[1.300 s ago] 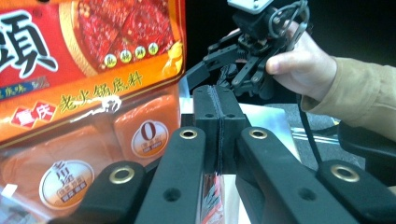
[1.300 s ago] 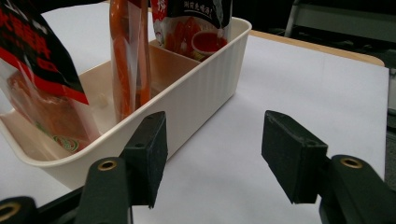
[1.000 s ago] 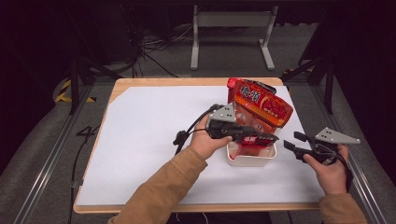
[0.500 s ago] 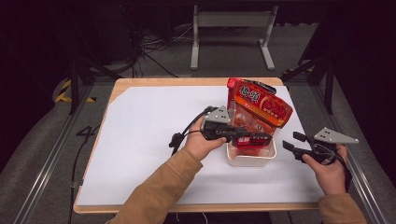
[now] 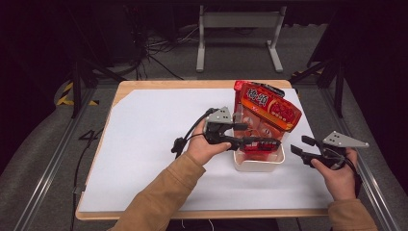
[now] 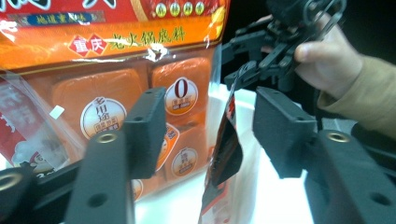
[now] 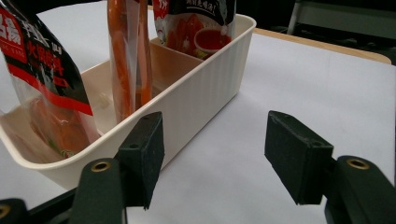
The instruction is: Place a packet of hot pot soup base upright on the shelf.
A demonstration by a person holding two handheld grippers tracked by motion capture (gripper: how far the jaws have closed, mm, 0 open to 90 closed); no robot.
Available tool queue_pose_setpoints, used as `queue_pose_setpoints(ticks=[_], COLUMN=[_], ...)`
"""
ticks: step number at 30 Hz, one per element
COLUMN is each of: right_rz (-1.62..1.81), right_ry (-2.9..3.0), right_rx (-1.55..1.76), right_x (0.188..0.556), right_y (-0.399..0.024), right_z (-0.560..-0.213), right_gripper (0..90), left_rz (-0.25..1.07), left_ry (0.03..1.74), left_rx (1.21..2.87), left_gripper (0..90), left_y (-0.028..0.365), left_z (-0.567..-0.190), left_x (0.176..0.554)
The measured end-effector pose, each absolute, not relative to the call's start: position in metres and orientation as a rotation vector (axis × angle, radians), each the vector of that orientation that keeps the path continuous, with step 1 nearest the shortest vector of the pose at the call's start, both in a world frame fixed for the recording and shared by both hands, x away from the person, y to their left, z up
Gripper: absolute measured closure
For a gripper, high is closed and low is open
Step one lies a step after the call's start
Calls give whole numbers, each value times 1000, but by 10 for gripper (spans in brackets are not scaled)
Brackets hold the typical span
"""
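While the left gripper [image 5: 269, 143] has just been opening its jaws around a thin dark-edged sauce sachet [image 6: 224, 154] standing in the cream ribbed plastic bin [image 5: 257, 165], placing looks finished; next, withdrawing cleanly. Right gripper [image 5: 300, 150] waits open beside the bin, on a white-covered wooden table [image 5: 154, 144] in a dark room.

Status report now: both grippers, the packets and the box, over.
Left gripper just opened, packet loose between its jaws. Right gripper open, beside box. Nothing in the way.

Orange hotpot-base bag [image 6: 116, 84]: "重庆", "老火锅底料", "多用途", "0" on inner packets.
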State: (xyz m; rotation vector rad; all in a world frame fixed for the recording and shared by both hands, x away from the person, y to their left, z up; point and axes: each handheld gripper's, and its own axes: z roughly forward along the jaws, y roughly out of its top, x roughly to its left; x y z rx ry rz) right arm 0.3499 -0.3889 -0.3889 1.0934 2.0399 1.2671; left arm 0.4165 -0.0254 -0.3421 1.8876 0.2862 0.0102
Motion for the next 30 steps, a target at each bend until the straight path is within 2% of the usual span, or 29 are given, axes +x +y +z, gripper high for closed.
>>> queue_pose_setpoints(ticks=[2, 9, 19, 30], right_rz=[1263, 1267, 1265, 1273], right_ry=[2043, 2038, 2044, 2023], right_rx=[1090, 1090, 1091, 1092], right_x=[350, 350, 351, 352], right_y=[-388, -388, -385, -386], right_z=[-389, -389, -389, -389], right_gripper=[378, 365, 350, 314], left_rz=[26, 57, 135, 225], left_ry=[293, 297, 323, 428], left_rx=[1879, 1863, 1874, 1886], left_gripper=[365, 256, 215, 181], left_y=[-22, -4, 33, 76], left_z=[-340, -332, -317, -309], left_x=[416, 409, 399, 396])
